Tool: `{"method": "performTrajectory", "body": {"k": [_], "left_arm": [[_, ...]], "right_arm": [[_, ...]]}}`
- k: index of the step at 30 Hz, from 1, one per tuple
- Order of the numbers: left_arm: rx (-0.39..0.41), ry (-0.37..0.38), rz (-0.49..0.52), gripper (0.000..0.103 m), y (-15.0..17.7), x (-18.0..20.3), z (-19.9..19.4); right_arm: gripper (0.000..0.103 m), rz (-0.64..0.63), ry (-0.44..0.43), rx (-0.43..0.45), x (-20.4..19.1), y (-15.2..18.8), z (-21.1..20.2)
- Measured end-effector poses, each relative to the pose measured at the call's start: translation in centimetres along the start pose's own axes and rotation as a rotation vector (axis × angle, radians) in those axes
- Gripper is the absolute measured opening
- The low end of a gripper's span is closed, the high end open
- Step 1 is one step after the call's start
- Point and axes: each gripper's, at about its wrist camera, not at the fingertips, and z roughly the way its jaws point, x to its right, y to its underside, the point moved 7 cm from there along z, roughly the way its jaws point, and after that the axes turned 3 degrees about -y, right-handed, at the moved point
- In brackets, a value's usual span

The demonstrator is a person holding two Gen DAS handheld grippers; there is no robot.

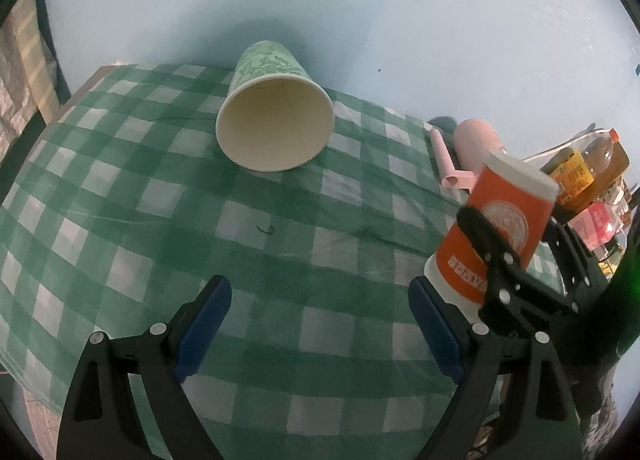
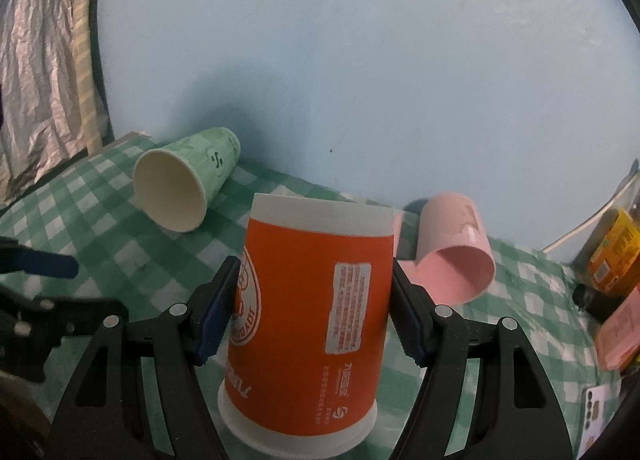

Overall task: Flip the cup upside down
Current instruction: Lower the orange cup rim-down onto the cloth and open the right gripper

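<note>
Orange cup [image 2: 312, 300] sits between the pads of the right gripper [image 2: 312, 308], squeezed at mid-wall, bottom end up, wide rim down near the checked tablecloth [image 1: 280, 260]; whether the rim touches the cloth I cannot tell. It leans slightly.

Left gripper [image 1: 320, 324] hangs wide open over bare cloth, holding nothing.

Risk: thin paper wall may crumple under the pinch, or the tilted cup may tip on release if its rim lands unevenly.

Count: three cups. One orange, one green cup [image 1: 276, 107] on its side, one pink cup [image 2: 456, 248] on its side. Two grippers.
</note>
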Motion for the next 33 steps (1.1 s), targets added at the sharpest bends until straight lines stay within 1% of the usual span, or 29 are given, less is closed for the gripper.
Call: {"method": "performTrajectory", "body": {"k": [9,11,17,19,20,22,25,27,28,30,33], "left_arm": [[0.004,0.002,0.004,0.091,0.8,0.8,-0.5],[0.003,0.002,0.005,0.091,0.9,0.9,-0.6],[0.019,0.001,0.014,0.091,1.4,1.6,-1.3],[0.031,0.004,0.014,0.091,1.5,1.8,-1.7],[0.037,0.007,0.013,0.091,1.5,1.9,-2.0],[0.057,0.014,0.01,0.091,1.7,2.2,-2.7],[0.103,0.008,0.024,0.091,2.0,2.8,-4.1],[0.133,0.002,0.035,0.093,2.2,3.2,-4.9],[0.149,0.0,0.041,0.096,2.3,3.4,-5.3],[0.201,-0.004,0.051,0.098,2.5,3.9,-6.4],[0.275,-0.013,0.071,0.098,2.9,4.6,-8.0]], "right_arm": [[0.071,0.066,-0.047,-0.025,0.7,2.4,-1.3],[0.071,0.089,-0.056,-0.006,1.0,2.6,-1.7],[0.071,0.184,-0.152,0.039,1.8,2.6,-3.5],[0.071,0.228,-0.193,0.095,2.2,2.4,-4.7],[0.071,0.236,-0.191,0.115,2.5,2.4,-5.3],[0.071,0.228,-0.139,0.146,2.9,2.3,-6.6],[0.071,0.213,-0.092,0.193,3.3,2.2,-8.8],[0.071,0.219,-0.084,0.226,3.7,2.2,-10.3],[0.071,0.228,-0.085,0.235,3.9,2.3,-11.1],[0.071,0.246,-0.088,0.237,4.2,2.3,-12.0],[0.072,0.247,-0.082,0.224,4.4,2.4,-13.2]]}}
